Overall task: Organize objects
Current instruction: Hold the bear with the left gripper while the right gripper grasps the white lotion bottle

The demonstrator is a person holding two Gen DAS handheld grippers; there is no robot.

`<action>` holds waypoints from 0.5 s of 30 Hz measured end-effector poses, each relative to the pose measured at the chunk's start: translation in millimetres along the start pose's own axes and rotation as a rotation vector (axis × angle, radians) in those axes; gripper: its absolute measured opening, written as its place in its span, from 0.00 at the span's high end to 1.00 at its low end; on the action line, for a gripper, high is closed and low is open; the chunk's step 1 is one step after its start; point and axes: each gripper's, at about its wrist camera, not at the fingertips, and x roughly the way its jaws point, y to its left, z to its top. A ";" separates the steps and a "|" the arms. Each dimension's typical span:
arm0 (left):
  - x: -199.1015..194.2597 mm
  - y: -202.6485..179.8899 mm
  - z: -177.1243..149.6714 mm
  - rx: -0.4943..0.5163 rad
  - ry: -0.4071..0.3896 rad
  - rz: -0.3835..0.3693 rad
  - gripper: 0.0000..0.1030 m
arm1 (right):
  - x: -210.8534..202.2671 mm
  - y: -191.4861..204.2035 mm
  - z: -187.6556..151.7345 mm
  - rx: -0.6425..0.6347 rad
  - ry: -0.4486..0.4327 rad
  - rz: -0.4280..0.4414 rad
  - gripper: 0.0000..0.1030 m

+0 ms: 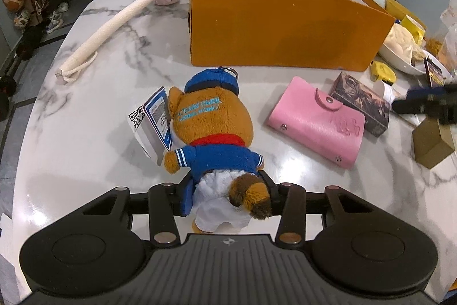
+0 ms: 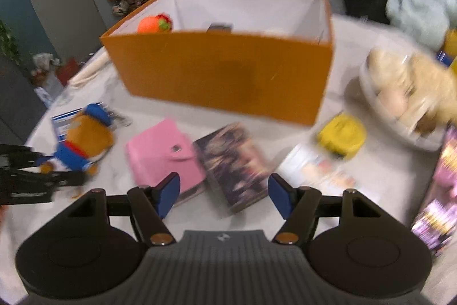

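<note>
On the left of the white marble-patterned worktop [image 1: 85, 110] lies a long cream fabric-wrapped stick with a pink padded head [image 1: 114, 19], well apart from your hands. Next, your left gripper [image 1: 227, 190] has its fingers narrowed onto the white-trousered lower body of the brown plush bear in a blue cap and jacket [image 1: 211, 130], which lies face down, head toward the open orange cardboard box [image 1: 285, 30]; a low grip suits lifting it over the wall. Rightward rest a pink snap-fastened leather wallet [image 1: 314, 122] and, touching it, a dark printed rectangular carton [image 2: 237, 165]. Your right gripper [image 2: 224, 195] holds its blue-padded fingers [image 2: 168, 193] wide and empty around that carton's near end, probably readying the next pick.
</note>
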 end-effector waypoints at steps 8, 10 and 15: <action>-1.2 0.7 -0.8 0.007 0.009 0.000 0.50 | -11.9 -21.5 8.4 0.011 -0.049 -0.084 0.28; -1.3 0.6 -0.7 0.009 0.010 0.001 0.50 | -11.3 -22.7 7.6 -0.020 -0.052 -0.115 0.28; -1.4 0.3 -0.9 0.012 0.012 0.003 0.50 | -9.3 -30.9 8.8 -0.099 -0.017 -0.126 0.18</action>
